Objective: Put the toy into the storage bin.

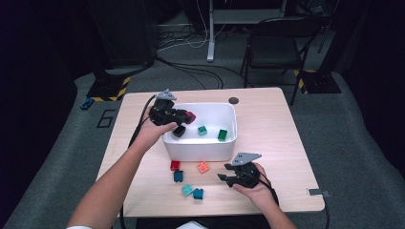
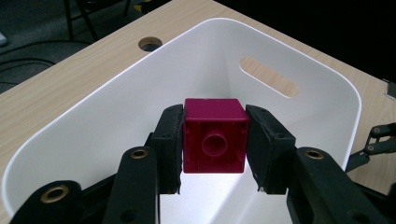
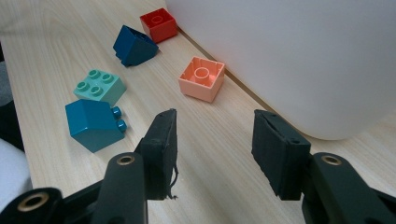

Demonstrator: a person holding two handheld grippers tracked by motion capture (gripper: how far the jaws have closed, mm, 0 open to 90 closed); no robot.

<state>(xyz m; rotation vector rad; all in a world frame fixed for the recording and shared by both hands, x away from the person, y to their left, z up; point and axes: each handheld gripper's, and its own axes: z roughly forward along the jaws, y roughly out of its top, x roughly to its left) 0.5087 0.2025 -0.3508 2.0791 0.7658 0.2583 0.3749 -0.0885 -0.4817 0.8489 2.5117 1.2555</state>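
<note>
- Nearest, at the front edge of the surface (image 1: 286,129): right tongs (image 1: 222,177) hovering low, pads half apart with nothing between them, aimed at the loose bricks.
- Just ahead of those tongs: teal sloped brick (image 3: 93,123) and mint brick (image 3: 100,87) side by side, touching or nearly so.
- A little farther: salmon brick (image 3: 201,78) lying studs down, hollow side up, just beside the wall of the white bin (image 1: 191,148).
- Beyond that: dark blue brick (image 3: 134,46) tipped on its side, then red brick (image 3: 159,24) close against the bin wall.
- Farther on, inside the bin: teal-green brick (image 1: 202,130) and green brick (image 1: 222,135) resting apart on the floor.
- Above the bin's left part: left tongs (image 2: 215,140) clamped on a magenta brick (image 2: 215,140), pads pressed on its two opposite sides, hollow underside facing the gripper's camera, held clear of the bin floor.
- Farthest: round hole (image 1: 233,100) in the surface behind the bin.
</note>
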